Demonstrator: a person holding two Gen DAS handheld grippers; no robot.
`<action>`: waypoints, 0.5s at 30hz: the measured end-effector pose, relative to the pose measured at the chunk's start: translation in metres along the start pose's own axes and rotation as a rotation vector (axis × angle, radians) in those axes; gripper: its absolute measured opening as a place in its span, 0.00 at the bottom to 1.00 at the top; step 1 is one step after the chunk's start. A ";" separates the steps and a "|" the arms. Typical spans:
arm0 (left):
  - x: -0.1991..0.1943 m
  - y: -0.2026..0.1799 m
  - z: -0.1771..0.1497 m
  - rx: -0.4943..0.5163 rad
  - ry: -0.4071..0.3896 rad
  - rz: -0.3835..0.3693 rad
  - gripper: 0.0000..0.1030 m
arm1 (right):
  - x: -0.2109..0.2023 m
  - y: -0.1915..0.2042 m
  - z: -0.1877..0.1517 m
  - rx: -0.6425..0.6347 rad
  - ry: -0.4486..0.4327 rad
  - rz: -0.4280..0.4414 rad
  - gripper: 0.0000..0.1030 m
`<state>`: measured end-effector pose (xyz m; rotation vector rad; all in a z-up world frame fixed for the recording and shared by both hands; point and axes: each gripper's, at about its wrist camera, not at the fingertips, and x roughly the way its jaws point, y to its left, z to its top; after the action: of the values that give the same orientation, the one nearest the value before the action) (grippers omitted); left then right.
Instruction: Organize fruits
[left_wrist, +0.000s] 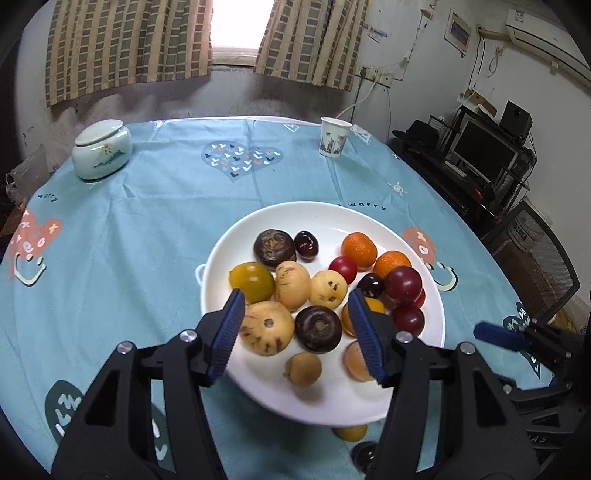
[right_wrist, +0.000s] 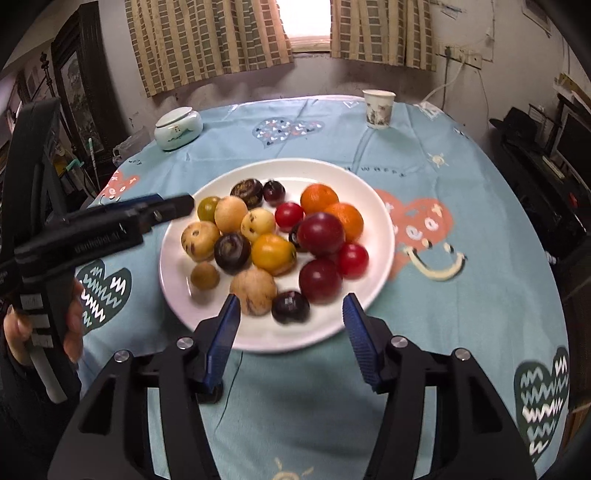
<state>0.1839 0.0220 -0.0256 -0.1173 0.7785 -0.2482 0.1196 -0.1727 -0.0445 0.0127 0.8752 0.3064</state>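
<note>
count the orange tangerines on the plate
2, both at the far right of the white plate: one tangerine nearer the back rim, the other just in front of it, touching. Others may be hidden under the pile.

Both tools are matte black plastic with angular, cut-out arms, a round silver screw at each pivot, and ribbed blue pads lining the fingers. The left gripper carries small white lettering, too blurred to read, and pale bands on its handle.
</note>
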 end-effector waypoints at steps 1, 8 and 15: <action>-0.005 0.002 0.000 -0.003 -0.008 0.004 0.59 | -0.002 0.001 -0.005 0.009 0.007 0.004 0.57; -0.027 0.012 -0.016 -0.029 -0.035 0.014 0.67 | -0.001 0.030 -0.043 0.001 0.086 0.108 0.57; -0.054 0.047 -0.062 -0.156 0.010 0.015 0.67 | 0.019 0.062 -0.056 -0.067 0.163 0.155 0.57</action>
<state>0.1113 0.0806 -0.0424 -0.2579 0.8077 -0.1733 0.0730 -0.1141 -0.0865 -0.0063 1.0274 0.4866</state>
